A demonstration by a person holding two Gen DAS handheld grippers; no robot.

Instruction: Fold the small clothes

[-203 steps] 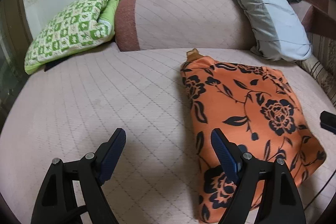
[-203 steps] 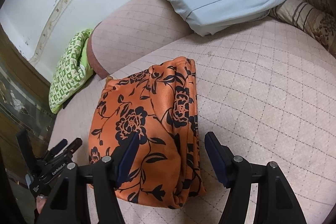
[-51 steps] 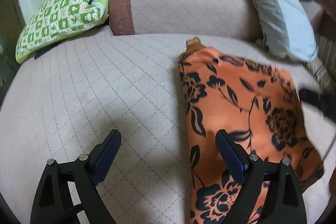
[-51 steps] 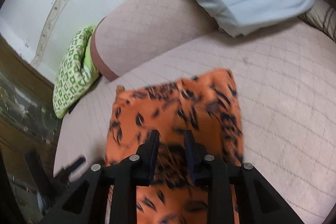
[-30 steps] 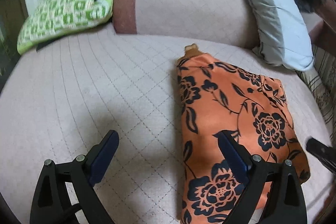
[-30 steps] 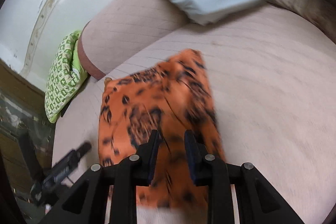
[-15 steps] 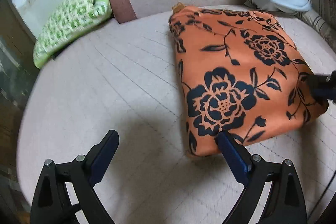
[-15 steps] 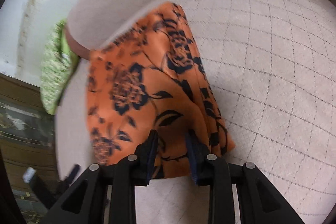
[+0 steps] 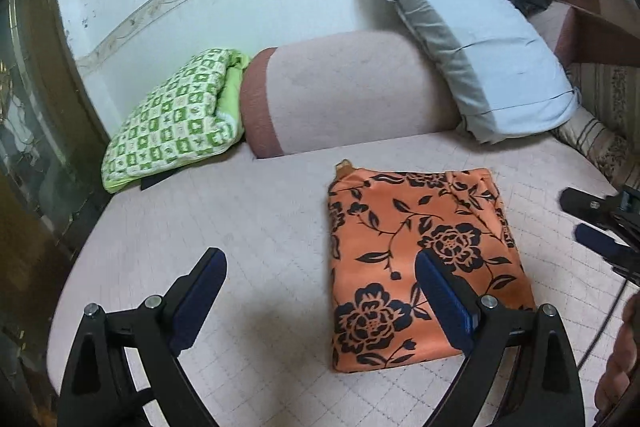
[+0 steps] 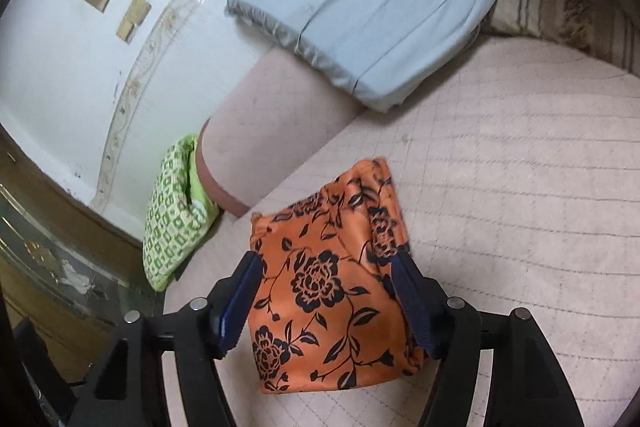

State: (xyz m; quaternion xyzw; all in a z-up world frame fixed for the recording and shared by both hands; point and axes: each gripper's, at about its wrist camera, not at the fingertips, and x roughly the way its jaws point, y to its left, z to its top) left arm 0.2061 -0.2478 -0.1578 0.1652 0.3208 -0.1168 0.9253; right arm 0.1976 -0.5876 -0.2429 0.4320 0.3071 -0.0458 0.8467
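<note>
The folded orange garment with black flowers [image 9: 420,259] lies flat on the pink quilted bed [image 9: 248,227]. My left gripper [image 9: 320,263] hangs open above the bed just left of the garment, its right finger in front of the cloth's near half, holding nothing. In the right wrist view the garment [image 10: 320,287] shows between the fingers of my right gripper [image 10: 326,271], whose jaws are opening; the pads stand clear of the cloth on both sides. The right gripper [image 9: 600,227] also shows at the right edge of the left wrist view.
A green checked quilt [image 9: 172,119], a pink bolster [image 9: 348,95] and a grey-blue pillow [image 9: 480,55] line the back wall. A striped cushion [image 9: 600,131] sits at the right. A glass-fronted cabinet [image 9: 24,147] stands left of the bed. A person's hand [image 9: 620,359] shows at the lower right.
The right jaws went from nearly shut to wide apart. Both grippers pulled back and rose, so the garment now looks smaller and farther away.
</note>
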